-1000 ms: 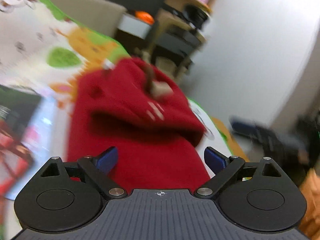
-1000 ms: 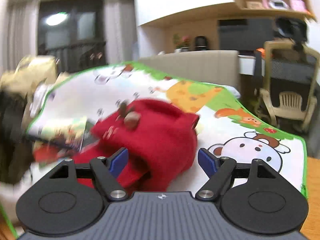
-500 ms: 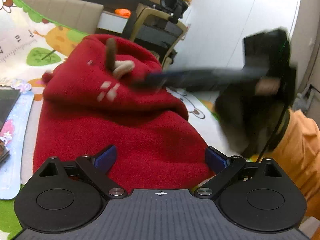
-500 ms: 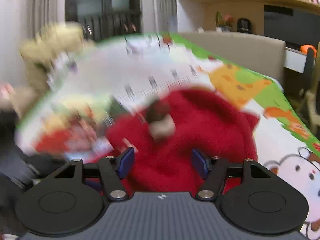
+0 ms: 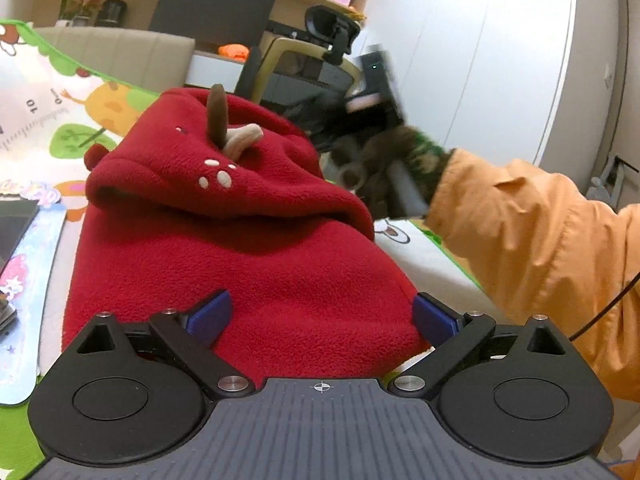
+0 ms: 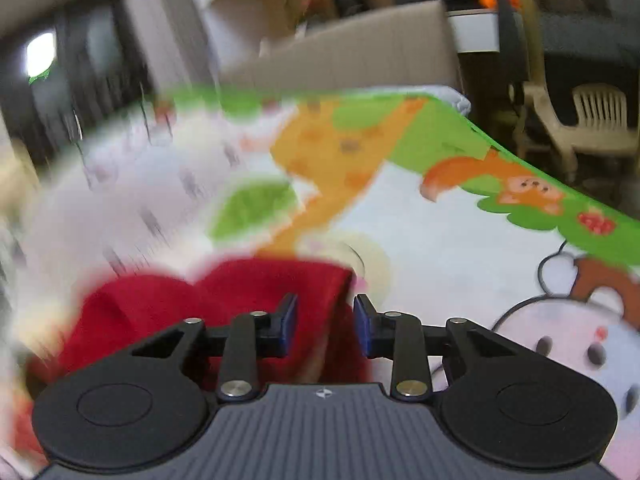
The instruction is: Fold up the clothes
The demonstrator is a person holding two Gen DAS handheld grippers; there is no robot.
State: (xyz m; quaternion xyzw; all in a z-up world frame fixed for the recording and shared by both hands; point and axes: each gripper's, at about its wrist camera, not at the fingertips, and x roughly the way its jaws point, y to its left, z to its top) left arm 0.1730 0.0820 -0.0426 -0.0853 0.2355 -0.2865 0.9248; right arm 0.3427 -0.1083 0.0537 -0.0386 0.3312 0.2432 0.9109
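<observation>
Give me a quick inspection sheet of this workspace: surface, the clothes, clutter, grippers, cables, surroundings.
Surface: cartoon-printed play mat with green border, lying flat.
Job's things: red fleece hooded garment with small antlers, rumpled, not yet folded.
Clutter: picture books or cards at the mat's left edge.
Grippers: left gripper open, jaws wide over the garment's near end; right gripper narrowed around a red fleece edge, blurred, so a firm grip cannot be confirmed.
Cables: thin black cable by the orange sleeve.
Surroundings: office chair, beige plastic chair, shelves, dark window.
</observation>
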